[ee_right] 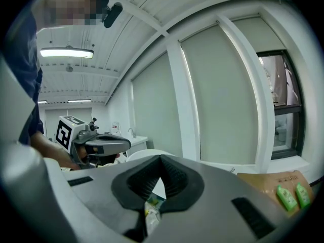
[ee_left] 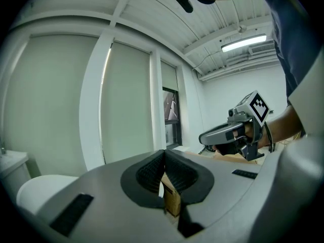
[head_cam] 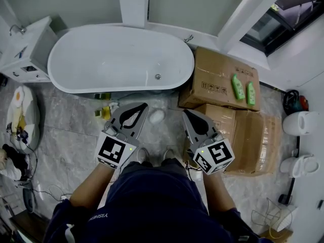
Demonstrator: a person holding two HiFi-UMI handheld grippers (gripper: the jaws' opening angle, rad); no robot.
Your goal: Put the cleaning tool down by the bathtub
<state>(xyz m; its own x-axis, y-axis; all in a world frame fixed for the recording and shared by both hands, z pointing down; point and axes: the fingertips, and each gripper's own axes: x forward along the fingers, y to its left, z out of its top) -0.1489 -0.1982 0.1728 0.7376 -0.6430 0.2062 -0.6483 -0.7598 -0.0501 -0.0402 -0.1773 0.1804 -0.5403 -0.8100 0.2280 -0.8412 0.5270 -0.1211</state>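
The white oval bathtub (head_cam: 121, 54) lies ahead of me on the grey tiled floor. A small white rounded object (head_cam: 157, 116) rests on the floor just in front of the tub, between my two grippers; whether it is the cleaning tool I cannot tell. My left gripper (head_cam: 137, 107) is held level above the floor, shut and empty. My right gripper (head_cam: 188, 113) is beside it, also shut with nothing in it. In the left gripper view the pads (ee_left: 152, 173) meet at the tips. In the right gripper view the pads (ee_right: 174, 176) touch too.
Yellow-green packets (head_cam: 103, 111) lie by the tub's front left. Cardboard boxes (head_cam: 217, 77) stand right of the tub with two green bottles (head_cam: 238, 86) on top. A white cabinet with a sink (head_cam: 25, 52) is at far left, and white fixtures (head_cam: 301, 123) are at far right.
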